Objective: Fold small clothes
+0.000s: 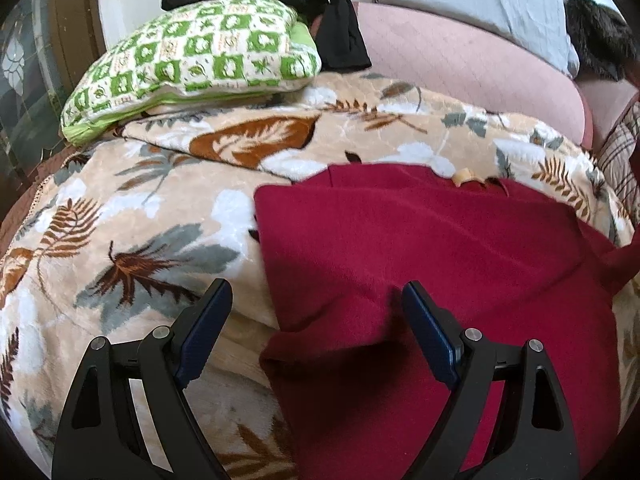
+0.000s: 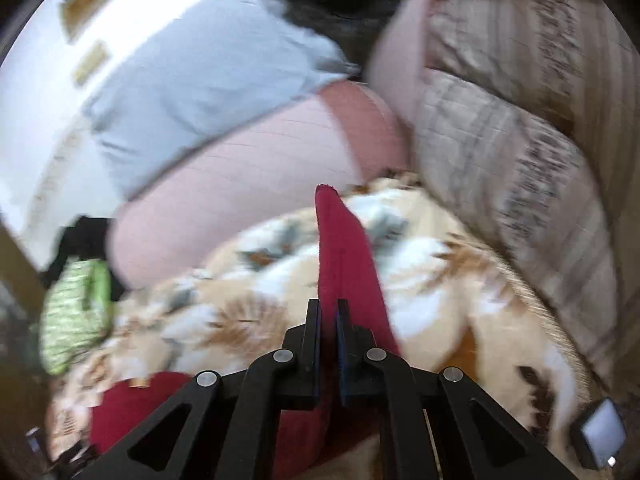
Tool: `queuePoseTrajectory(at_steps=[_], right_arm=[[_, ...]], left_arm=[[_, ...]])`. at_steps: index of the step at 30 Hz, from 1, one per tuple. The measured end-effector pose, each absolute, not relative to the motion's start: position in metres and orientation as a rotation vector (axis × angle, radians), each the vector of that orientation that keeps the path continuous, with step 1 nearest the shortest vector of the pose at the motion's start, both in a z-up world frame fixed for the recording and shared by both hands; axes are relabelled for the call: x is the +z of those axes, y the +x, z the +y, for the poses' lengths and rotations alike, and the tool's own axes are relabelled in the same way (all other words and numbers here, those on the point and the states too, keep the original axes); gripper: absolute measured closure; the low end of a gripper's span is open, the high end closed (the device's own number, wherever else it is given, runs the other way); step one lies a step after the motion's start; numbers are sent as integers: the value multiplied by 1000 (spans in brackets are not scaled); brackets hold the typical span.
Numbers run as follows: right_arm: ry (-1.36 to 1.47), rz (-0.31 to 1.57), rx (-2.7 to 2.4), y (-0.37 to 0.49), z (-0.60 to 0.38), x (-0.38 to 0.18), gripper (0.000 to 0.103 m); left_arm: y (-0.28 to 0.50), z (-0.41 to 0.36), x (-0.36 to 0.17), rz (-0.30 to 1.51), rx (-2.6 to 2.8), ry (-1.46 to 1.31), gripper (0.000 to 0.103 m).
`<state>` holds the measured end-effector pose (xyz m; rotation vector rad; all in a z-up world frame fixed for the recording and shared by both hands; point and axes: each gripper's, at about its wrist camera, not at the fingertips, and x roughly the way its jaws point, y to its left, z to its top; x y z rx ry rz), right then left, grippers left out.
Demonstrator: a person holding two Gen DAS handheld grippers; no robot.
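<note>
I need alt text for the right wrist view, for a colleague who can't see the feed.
The right gripper is shut on a strip of the red garment, which rises between its fingers above a leaf-patterned blanket. Beyond lie a pink cushion and a pale blue pillow; the picture is motion-blurred.

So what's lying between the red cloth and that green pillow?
Only the leaf-print blanket: in the left wrist view it covers the whole stretch from the red cloth up to the green pillow, with nothing else on it.
</note>
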<state>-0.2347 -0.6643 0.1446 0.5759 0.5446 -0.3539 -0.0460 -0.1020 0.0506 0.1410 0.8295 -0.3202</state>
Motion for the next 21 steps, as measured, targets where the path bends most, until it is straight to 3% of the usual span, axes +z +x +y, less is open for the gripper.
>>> queuePoseTrajectory(at_steps=[9,15,16,18,19,21], right_arm=[[336,518,132,-151,-493,206,97],[319,624,413,-90,-359,151,97],[314,690,432,-80,-340,129,94],[265,864,421,-66,-311,86,56],[244,898,403,-68,-306,72,48],[272,896,369,-87,-321,62,48]], left_arm=[[-37,-70,70,794,-300,-12,16],[-30,-49,78,771,-278,-100,16],[-30,-48,77,772,-276,-105,16],[-28,-47,76,781,-279,-112,16],[-28,-47,75,784,-282,-113,16],[-29,-50,74,787,-295,-109,16]])
